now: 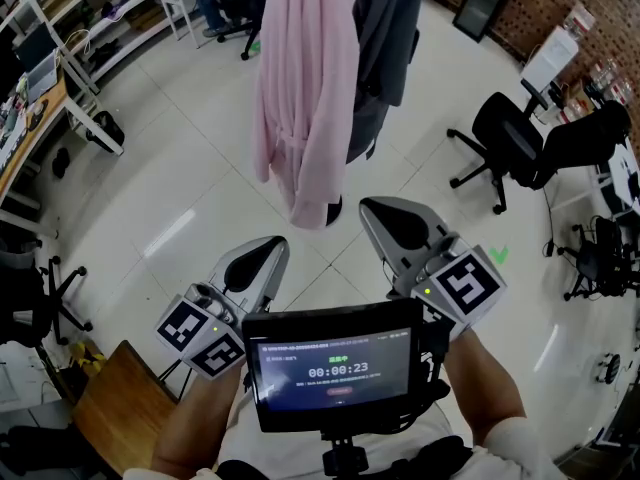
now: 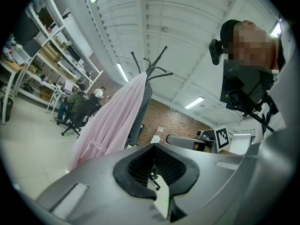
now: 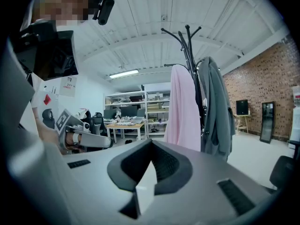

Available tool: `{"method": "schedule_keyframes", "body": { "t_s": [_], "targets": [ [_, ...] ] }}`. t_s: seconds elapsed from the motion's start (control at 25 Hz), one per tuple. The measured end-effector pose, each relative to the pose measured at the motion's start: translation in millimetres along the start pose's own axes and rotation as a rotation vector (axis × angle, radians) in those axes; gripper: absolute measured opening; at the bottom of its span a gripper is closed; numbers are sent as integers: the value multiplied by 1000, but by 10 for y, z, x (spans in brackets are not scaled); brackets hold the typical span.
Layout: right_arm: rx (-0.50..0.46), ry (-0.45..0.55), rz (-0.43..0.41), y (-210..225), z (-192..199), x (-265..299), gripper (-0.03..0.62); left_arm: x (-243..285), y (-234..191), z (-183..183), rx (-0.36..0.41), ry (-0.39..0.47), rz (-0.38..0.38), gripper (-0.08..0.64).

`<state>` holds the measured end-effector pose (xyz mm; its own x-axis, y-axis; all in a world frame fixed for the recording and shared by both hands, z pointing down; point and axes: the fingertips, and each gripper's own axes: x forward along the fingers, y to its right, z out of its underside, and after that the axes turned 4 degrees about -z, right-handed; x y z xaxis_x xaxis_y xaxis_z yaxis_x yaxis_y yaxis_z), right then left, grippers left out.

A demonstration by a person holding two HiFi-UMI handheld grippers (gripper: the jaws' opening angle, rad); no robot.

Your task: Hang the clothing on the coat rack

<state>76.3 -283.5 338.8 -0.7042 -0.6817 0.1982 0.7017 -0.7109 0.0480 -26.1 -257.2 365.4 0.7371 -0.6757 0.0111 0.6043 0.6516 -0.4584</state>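
Observation:
A pink robe [image 1: 300,98] hangs on the black coat rack [image 3: 185,50], with a grey garment [image 1: 385,48] beside it on the same rack. Both show again in the gripper views as the pink robe [image 2: 112,125] [image 3: 183,107] and grey garment [image 3: 215,107]. My left gripper [image 1: 262,258] is held low in front of the clothes, shut, with nothing in it. The right gripper [image 1: 395,218] sits next to it on the right, also shut and empty, just short of the robe's hem.
A black office chair [image 1: 510,138] stands to the right on the pale tiled floor. Desks and shelving [image 1: 60,58] line the left side. A brick wall [image 3: 262,88] runs along the right. A wooden stool [image 1: 120,398] is at my lower left.

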Motion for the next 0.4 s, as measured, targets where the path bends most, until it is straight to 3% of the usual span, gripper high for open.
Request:
{"method": "schedule_keyframes", "body": {
  "t_s": [0.4],
  "targets": [
    [8, -7, 4, -15, 70, 54, 9, -23, -44, 27, -7, -7, 1, 0]
  ]
}}
